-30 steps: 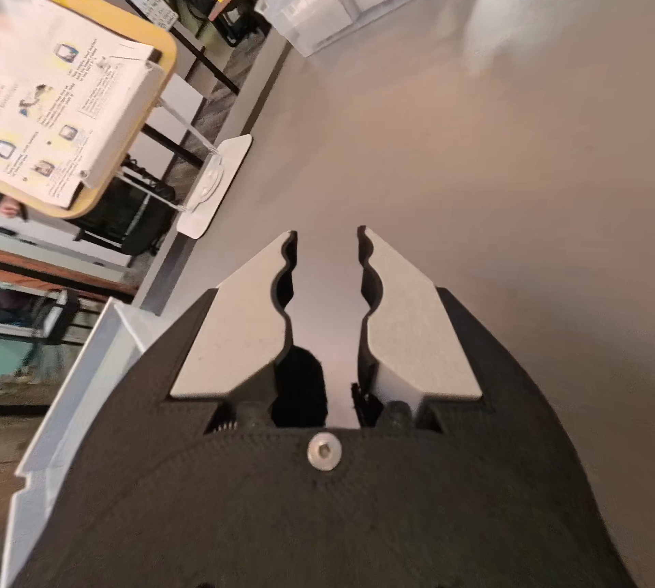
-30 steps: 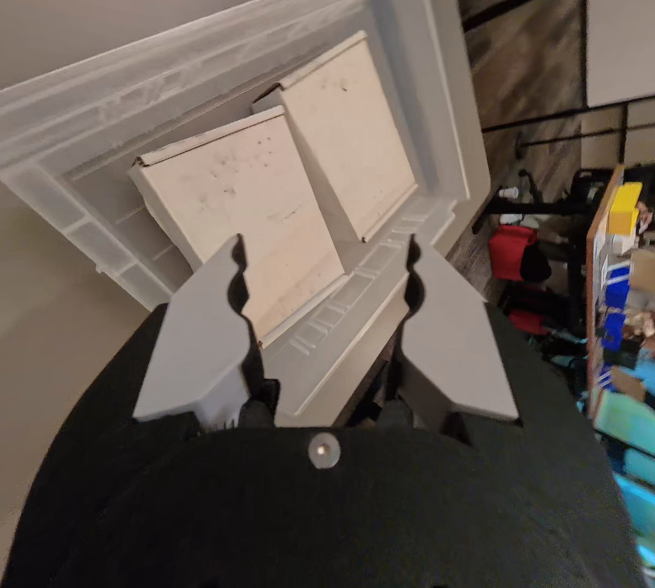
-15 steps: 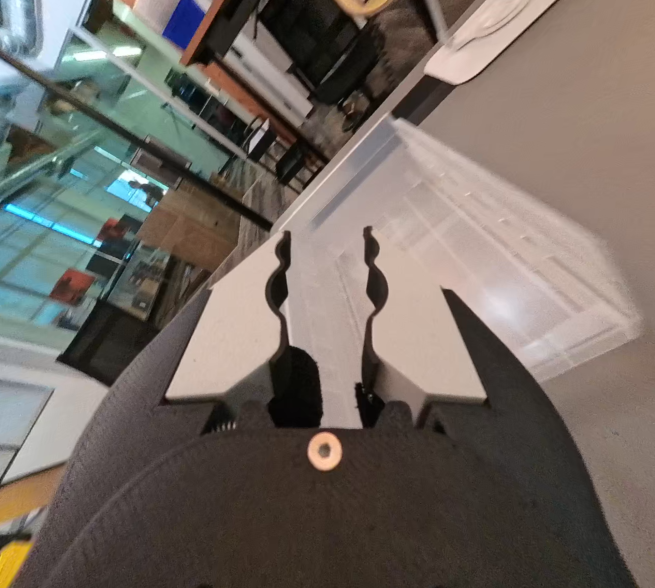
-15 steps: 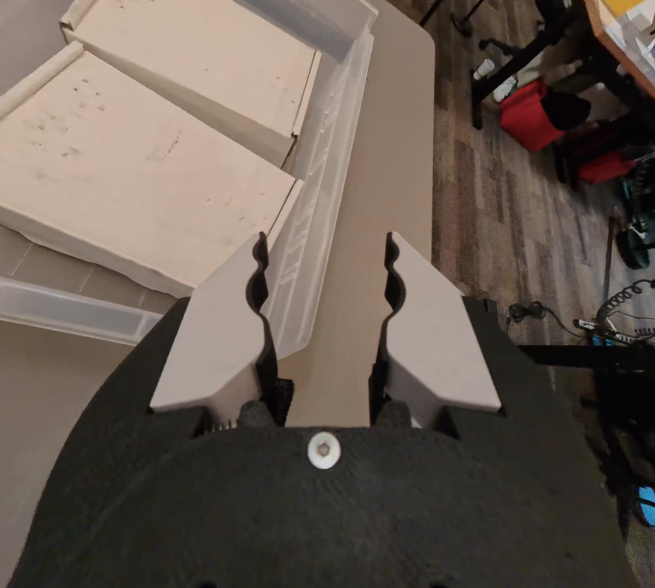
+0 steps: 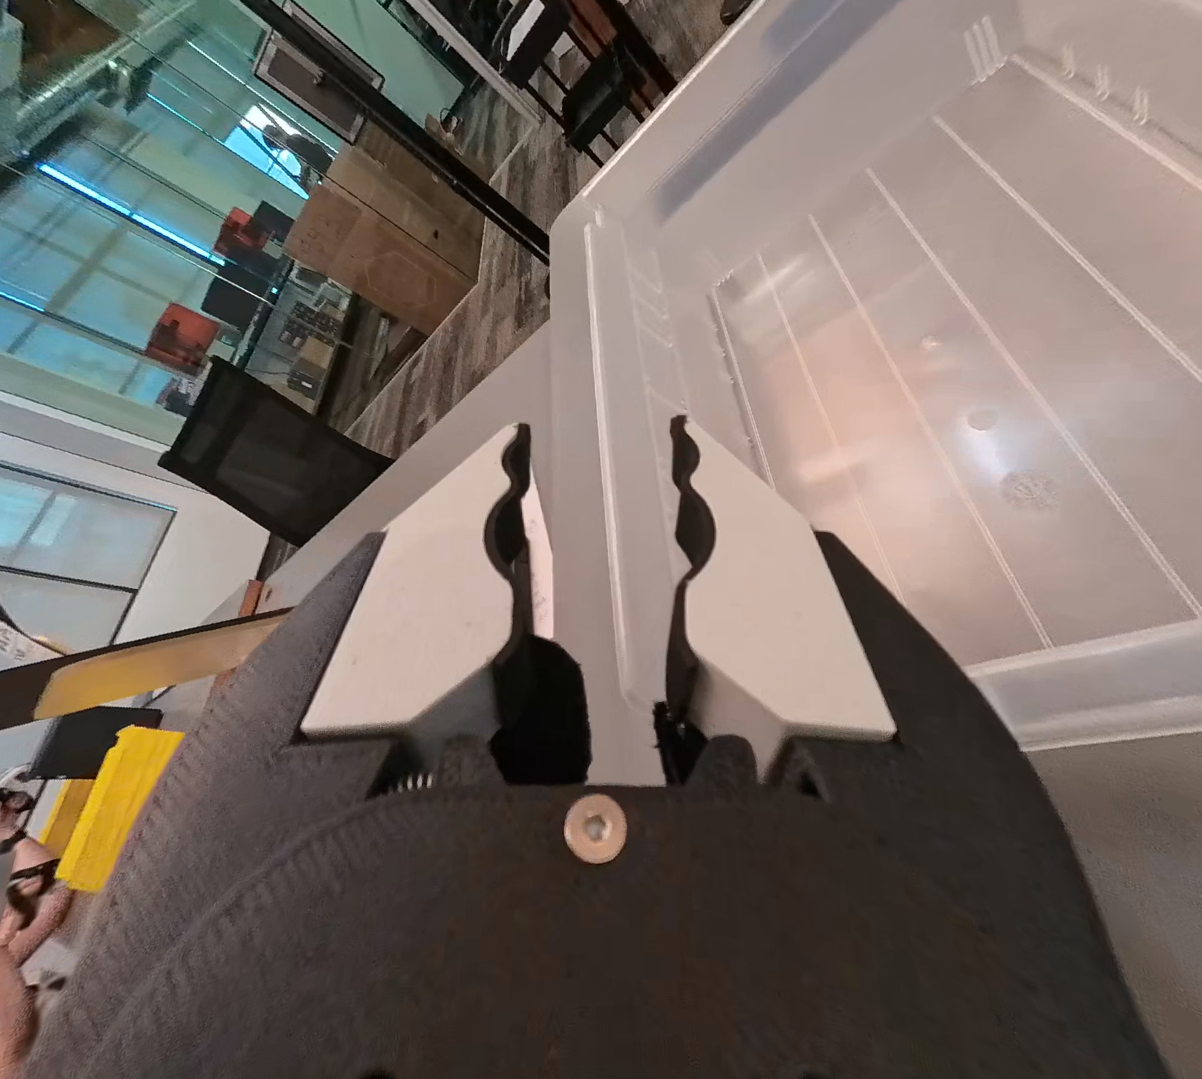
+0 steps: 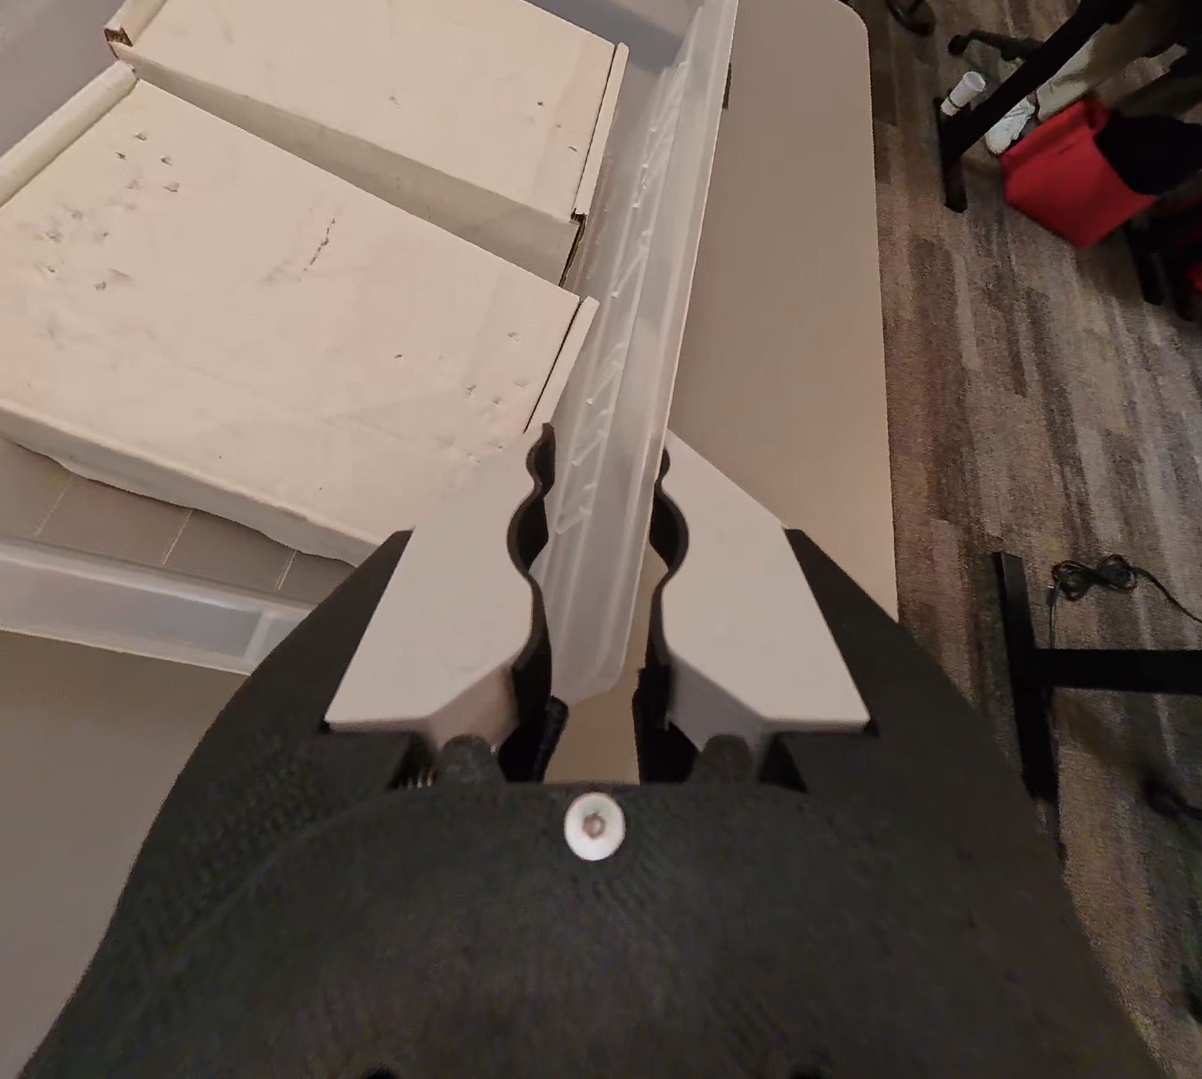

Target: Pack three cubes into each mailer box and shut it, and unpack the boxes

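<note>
Both grippers now straddle bin rims: left gripper (image 5: 597, 433) and right gripper (image 6: 605, 439), jaws narrowly apart; two scuffed white mailer boxes (image 6: 273, 293) carry no readable writing.

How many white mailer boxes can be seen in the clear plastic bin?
2: the nearer mailer box and the farther mailer box, side by side, both shut, inside the bin. Others may lie out of frame.

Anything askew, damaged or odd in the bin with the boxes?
Yes, mildly. The two white mailer boxes lie tilted and overlapping in the clear bin rather than flat, their lids scuffed with dark marks. The right gripper straddles the bin's rim. No cubes are visible.
</note>
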The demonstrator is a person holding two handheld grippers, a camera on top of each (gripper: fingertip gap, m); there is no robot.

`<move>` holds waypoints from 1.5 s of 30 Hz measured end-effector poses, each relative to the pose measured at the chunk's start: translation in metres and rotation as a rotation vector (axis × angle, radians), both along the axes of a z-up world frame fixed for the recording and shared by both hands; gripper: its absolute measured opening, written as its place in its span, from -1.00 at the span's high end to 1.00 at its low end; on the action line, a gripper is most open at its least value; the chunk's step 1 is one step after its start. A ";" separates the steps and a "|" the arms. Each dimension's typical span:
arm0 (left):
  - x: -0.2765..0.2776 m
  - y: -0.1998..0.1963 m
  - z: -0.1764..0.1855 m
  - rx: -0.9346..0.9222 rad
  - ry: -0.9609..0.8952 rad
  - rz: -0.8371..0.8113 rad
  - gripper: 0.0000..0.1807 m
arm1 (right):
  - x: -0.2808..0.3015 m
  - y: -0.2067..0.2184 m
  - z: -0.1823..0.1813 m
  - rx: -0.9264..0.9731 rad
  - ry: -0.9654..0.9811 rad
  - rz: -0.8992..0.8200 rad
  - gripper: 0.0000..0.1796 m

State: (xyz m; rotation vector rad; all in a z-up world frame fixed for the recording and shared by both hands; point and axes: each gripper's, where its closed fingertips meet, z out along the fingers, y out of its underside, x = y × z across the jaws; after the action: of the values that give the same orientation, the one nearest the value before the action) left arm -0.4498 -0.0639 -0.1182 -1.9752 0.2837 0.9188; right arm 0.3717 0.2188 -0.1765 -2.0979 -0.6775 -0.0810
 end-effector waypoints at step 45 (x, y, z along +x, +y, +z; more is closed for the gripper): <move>-0.022 -0.003 -0.023 0.377 -0.774 -0.122 0.97 | -0.192 -0.086 0.006 0.030 0.251 0.179 0.94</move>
State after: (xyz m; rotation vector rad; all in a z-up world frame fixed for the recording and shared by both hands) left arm -0.4714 -0.0668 -0.1415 -1.7810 -0.1997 0.0722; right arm 0.1792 0.1330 -0.1704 -1.9664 -0.7018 0.2665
